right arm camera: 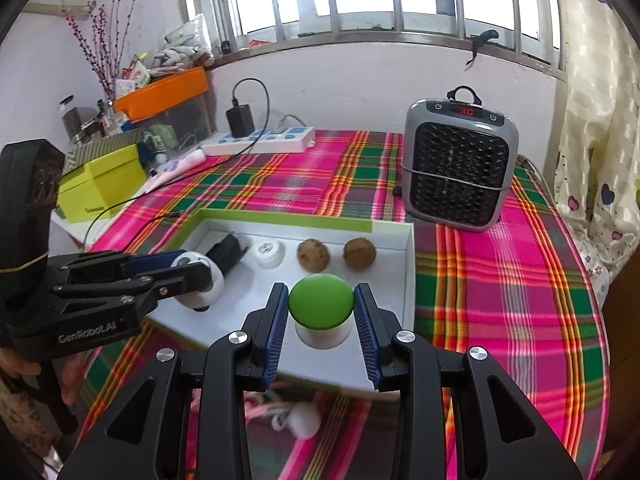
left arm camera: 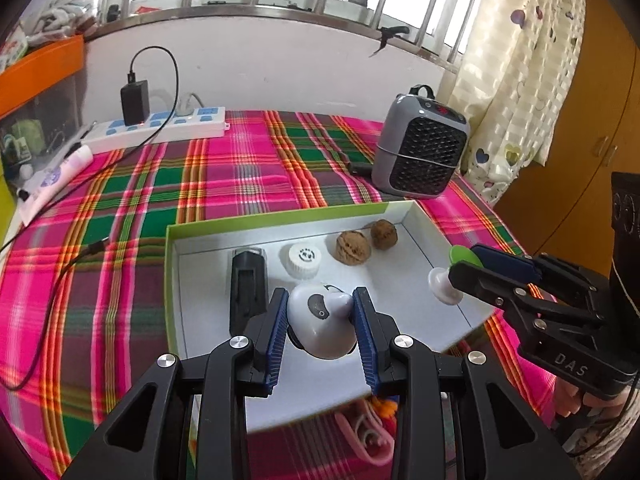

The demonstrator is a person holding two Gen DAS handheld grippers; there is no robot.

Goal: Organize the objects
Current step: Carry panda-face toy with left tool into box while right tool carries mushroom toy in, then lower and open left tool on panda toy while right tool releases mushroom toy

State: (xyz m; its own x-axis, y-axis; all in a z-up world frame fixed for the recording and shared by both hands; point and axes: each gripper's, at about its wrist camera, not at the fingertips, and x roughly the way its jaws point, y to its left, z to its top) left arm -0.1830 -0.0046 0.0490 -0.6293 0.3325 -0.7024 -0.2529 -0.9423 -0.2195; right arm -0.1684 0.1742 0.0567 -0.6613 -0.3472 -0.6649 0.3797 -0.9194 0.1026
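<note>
A white box lid with a green rim [left arm camera: 280, 222] [right arm camera: 280, 216] lies on the plaid cloth. Inside it, along the far wall, sit a black clip-like block [left arm camera: 248, 280] [right arm camera: 228, 254], a white bottle cap [left arm camera: 303, 260] [right arm camera: 269, 253] and two walnuts [left arm camera: 352, 247] [left arm camera: 384, 233] [right arm camera: 314, 255] [right arm camera: 360, 253]. My left gripper [left arm camera: 320, 308] [right arm camera: 192, 270] is shut on a white and grey round toy [left arm camera: 320, 320] [right arm camera: 206, 284], held above the lid's near left. My right gripper [right arm camera: 321, 306] [left arm camera: 466, 264] is shut on a green-topped white knob [right arm camera: 321, 302] [left arm camera: 444, 284] above the lid's near right.
A grey fan heater [left arm camera: 420, 148] [right arm camera: 460, 168] stands behind the lid at the right. A white power strip [left arm camera: 160, 128] [right arm camera: 260, 140] with a black charger and trailing cable lies at the back left. Yellow-green boxes [right arm camera: 100, 184] and an orange bin [right arm camera: 160, 92] crowd the left. A pink and white item [right arm camera: 296, 416] lies on the cloth beneath my grippers.
</note>
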